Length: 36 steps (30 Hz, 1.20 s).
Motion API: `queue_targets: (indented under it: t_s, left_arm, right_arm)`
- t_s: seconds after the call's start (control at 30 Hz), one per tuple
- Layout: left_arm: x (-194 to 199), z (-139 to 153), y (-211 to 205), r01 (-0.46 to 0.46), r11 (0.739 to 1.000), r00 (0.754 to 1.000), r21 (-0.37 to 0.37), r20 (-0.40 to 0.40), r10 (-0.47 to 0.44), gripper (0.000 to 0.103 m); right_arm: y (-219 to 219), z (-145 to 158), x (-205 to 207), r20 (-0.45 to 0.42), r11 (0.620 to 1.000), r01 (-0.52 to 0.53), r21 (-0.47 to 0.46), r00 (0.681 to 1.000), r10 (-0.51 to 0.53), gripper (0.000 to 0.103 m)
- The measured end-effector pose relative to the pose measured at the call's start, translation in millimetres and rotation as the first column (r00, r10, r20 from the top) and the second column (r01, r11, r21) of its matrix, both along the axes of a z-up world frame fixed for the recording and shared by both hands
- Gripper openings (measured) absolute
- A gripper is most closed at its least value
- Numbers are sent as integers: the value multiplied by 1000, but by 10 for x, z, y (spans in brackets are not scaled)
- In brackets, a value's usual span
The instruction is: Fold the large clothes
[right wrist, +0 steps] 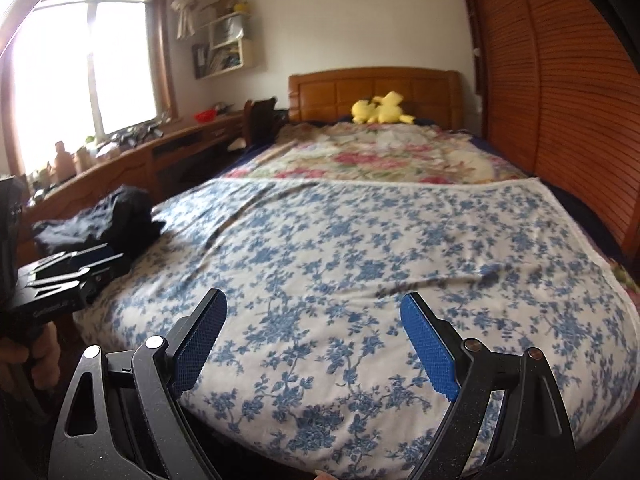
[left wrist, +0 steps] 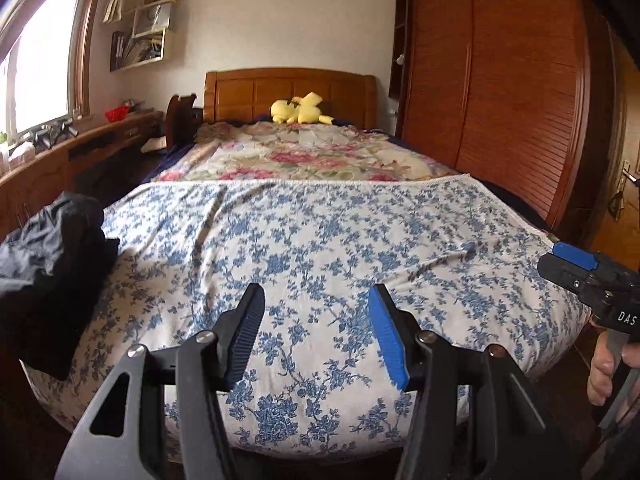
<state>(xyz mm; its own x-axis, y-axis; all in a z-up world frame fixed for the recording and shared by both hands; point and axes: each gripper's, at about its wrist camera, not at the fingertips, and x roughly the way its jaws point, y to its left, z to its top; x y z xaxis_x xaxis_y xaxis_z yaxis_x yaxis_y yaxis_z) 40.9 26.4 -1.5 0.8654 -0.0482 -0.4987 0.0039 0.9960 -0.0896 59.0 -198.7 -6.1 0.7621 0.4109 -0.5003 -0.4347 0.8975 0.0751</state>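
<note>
Hovering with ribbed blue pads spread apart and empty, the left gripper (left wrist: 316,332) and right gripper (right wrist: 314,346) face a wrinkled white cotton sheet with blue flowers (left wrist: 320,248). A crumpled dark garment pile (left wrist: 48,264) sits at the sheet's left edge (the right gripper's side reads "DAS").

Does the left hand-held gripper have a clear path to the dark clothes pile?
Probably yes: the left hand-held gripper is open and empty, the dark clothes pile lies uncovered at the bed's left edge, nothing between.
</note>
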Motion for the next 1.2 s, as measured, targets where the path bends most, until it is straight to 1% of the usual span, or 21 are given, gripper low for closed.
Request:
queue_targets:
  t_s: [0.13,0.27,0.4,0.53,0.63,0.87,1.2]
  left_arm:
    - [-112,213,-64,7,1000,999,18,47,-8,53]
    - [-228,424,-87,7,1000,995,20,95,-9,53]
    - [-335,549,-85,-7,1000,992,23,126,4,53]
    - [-418,583,-73,-15,1000,989,27,145,11,53]
    - [-426,574,-76,-17,999,989,30,144,13,53]
    - [-409,517,-88,-15,999,991,31,132,11,53]
    - [-423,507,-85,-20,999,991,33,133,16,53]
  right_arm:
    - [-45,181,-137,42,1000,22,21,999,-22,90]
    - [-41,402,-303,118,999,42,16,992,-44,90]
    - [-98,575,-427,165,997,59,45,984,-66,90]
    - [-113,649,-479,183,997,62,53,980,-71,90]
    - [-112,646,-490,189,997,64,50,979,-73,90]
    - [-104,614,-497,179,997,63,52,981,-71,90]
    - [-99,593,-468,171,997,65,50,983,-72,90]
